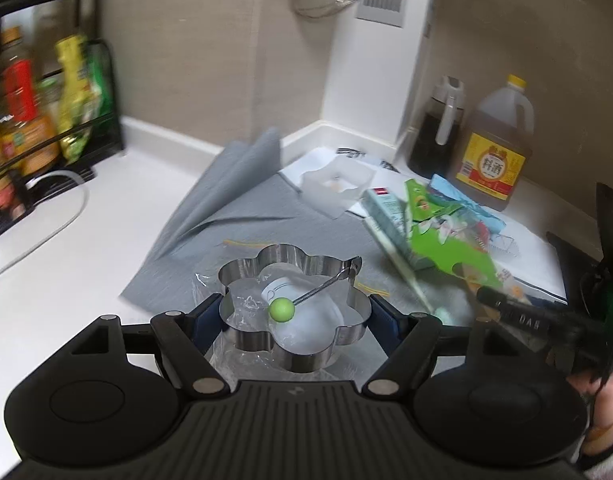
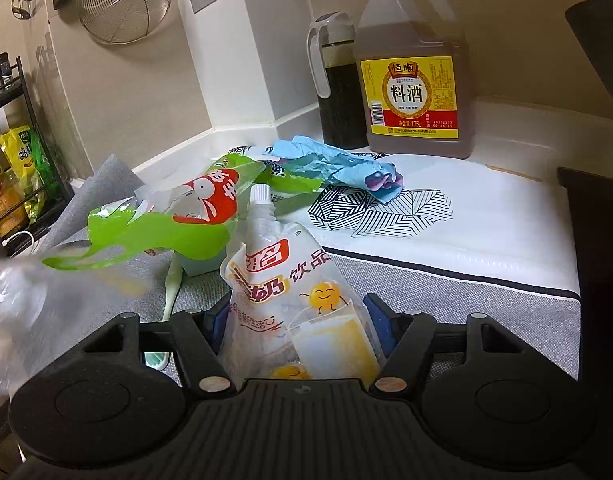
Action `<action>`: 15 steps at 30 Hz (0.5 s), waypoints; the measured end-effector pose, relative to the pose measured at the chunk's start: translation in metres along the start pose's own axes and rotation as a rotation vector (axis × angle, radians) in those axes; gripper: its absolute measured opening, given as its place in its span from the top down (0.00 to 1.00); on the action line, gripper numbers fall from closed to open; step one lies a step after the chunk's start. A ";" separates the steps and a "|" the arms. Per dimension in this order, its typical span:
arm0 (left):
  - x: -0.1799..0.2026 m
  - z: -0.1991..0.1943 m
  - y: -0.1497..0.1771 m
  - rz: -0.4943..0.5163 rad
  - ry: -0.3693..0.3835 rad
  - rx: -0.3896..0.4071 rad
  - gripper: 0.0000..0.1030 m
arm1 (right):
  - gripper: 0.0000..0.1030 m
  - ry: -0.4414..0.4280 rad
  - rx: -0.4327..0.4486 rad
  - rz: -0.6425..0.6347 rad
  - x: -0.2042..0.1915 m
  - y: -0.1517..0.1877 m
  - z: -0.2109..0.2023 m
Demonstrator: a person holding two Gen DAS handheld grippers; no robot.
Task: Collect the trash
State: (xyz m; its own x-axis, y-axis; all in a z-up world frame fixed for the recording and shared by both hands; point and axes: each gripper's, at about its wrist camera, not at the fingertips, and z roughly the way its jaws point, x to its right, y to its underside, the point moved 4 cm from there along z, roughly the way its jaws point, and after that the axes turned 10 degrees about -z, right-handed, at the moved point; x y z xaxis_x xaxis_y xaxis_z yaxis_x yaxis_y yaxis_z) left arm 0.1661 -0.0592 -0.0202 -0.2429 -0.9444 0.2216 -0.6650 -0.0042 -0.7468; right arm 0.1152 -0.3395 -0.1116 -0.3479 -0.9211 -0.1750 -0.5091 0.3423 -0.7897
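The white kitchen counter point(image 1: 118, 200) carries a grey fabric mat point(image 1: 242, 208) spread from its centre toward the corner at 12 o'clock. At 2 o'clock stands a big amber plastic jug with a yellow label point(image 2: 414, 80), a dark-filled pitcher with a white handle point(image 2: 336, 80) touching its left side. In front of them lies crumpled pale-blue paper point(image 2: 338, 164), with a torn green and red plastic wrapper point(image 2: 178, 216) at its 8 o'clock.

The left gripper point(image 1: 294, 312) stands wide, its blue pads pressed on both sides of a flower-shaped steel ring mould point(image 1: 294, 280) with a green-balled handle and clear plastic wrap point(image 1: 242, 304) inside.

The right gripper point(image 2: 294, 320) is moderately open around a white spouted drink pouch with a yellow cartoon print point(image 2: 298, 292), spout pointing to 12 o'clock; whether the pads press it I cannot tell.
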 end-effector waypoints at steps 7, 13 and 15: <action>-0.037 -0.038 0.018 -0.067 -0.018 0.016 0.21 | 0.34 0.026 0.028 -0.025 -0.002 -0.001 -0.005; -0.070 -0.073 0.035 -0.107 -0.032 0.030 0.21 | 0.34 0.053 0.024 0.010 0.000 0.012 -0.032; -0.077 -0.082 0.043 -0.104 -0.044 0.036 0.21 | 0.34 0.075 0.033 -0.005 -0.002 0.015 -0.047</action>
State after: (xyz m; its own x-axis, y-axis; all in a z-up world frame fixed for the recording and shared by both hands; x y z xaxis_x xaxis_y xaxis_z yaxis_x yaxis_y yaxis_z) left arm 0.0986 0.0402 -0.0177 -0.1422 -0.9518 0.2716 -0.6590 -0.1137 -0.7435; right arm 0.0707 -0.3239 -0.0956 -0.4044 -0.9057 -0.1272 -0.4851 0.3303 -0.8097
